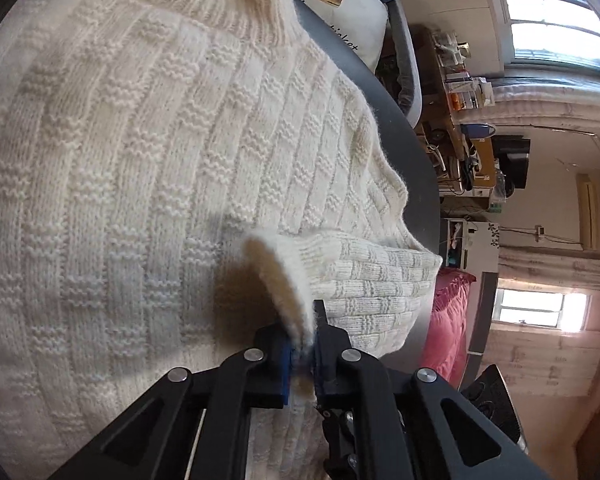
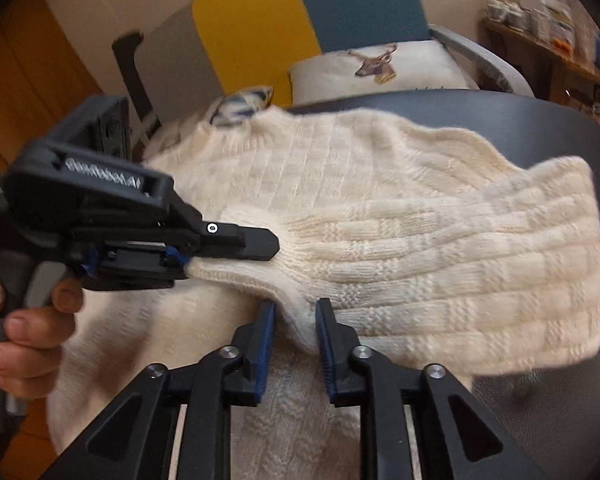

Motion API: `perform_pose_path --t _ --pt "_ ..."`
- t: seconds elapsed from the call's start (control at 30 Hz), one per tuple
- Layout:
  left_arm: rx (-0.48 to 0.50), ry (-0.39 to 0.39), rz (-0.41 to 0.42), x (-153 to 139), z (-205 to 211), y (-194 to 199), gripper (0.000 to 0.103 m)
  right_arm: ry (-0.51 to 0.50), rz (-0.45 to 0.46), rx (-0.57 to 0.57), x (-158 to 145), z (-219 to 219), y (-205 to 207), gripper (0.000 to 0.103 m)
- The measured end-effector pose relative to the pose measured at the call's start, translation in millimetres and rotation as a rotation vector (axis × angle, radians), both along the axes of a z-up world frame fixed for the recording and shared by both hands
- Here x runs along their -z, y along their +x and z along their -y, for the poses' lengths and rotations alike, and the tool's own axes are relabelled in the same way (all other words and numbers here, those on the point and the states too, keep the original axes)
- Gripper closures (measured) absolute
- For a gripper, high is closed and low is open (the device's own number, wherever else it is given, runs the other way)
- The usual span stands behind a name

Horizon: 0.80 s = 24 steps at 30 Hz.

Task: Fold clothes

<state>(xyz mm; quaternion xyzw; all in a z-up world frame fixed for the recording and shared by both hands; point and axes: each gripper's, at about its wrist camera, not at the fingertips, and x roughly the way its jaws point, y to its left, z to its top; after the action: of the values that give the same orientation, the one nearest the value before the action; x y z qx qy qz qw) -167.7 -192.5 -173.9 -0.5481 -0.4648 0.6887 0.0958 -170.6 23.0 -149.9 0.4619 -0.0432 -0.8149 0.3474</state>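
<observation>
From the left wrist, the left gripper [image 1: 306, 344] pinches the cream sweater's [image 1: 160, 152] sleeve cuff [image 1: 288, 276] above the dark worktop [image 1: 416, 152], seemingly to fold it inward; from the right wrist, the right gripper [image 2: 294, 344] straddles that cuff, fingers spread.

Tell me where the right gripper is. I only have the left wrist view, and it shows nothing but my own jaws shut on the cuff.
Observer: The right gripper is at the same cuff, just below the left gripper. Its jaws are open, one on each side of the cuff's lower edge.
Operator: Say whether it has any grip.
Observer: None that I can see. There is a gap between the fabric and its pads.
Operator: Report how the sleeve lies.
Observer: It is folded across the sweater, and the bend at its far end reaches the grey table.
</observation>
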Motion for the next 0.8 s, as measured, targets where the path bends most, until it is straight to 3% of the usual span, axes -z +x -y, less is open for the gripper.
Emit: perform_pose_path --t 0.07,0.13,0.23,0.37,0.5,0.7,0.8 --pt "0.007 -0.026 -0.014 -6 -1 0 0.096 -0.153 0.031 0.081 -8 -35 4 0.079" --pt "0.015 -0.031 -0.058 -30 -2 -3 0.096 -0.288 0.079 0.166 -8 -75 11 0.075" --pt "0.044 -0.022 -0.144 -79 -11 -14 0.096 -0.269 0.089 0.278 -2 -114 24 0.072" --pt "0.086 -0.044 -0.269 -150 -33 -35 0.096 -0.301 0.152 0.335 12 -138 28 0.077" --pt "0.122 -0.124 -0.378 -209 -53 -49 0.096 -0.399 0.215 0.417 23 -148 15 0.08" --pt "0.161 -0.247 -0.451 -256 -62 -61 0.096 -0.616 0.415 0.567 51 -151 -8 0.073" --pt "0.154 -0.271 -0.484 -270 -58 -64 0.096 -0.653 0.447 0.58 55 -142 -17 0.071"
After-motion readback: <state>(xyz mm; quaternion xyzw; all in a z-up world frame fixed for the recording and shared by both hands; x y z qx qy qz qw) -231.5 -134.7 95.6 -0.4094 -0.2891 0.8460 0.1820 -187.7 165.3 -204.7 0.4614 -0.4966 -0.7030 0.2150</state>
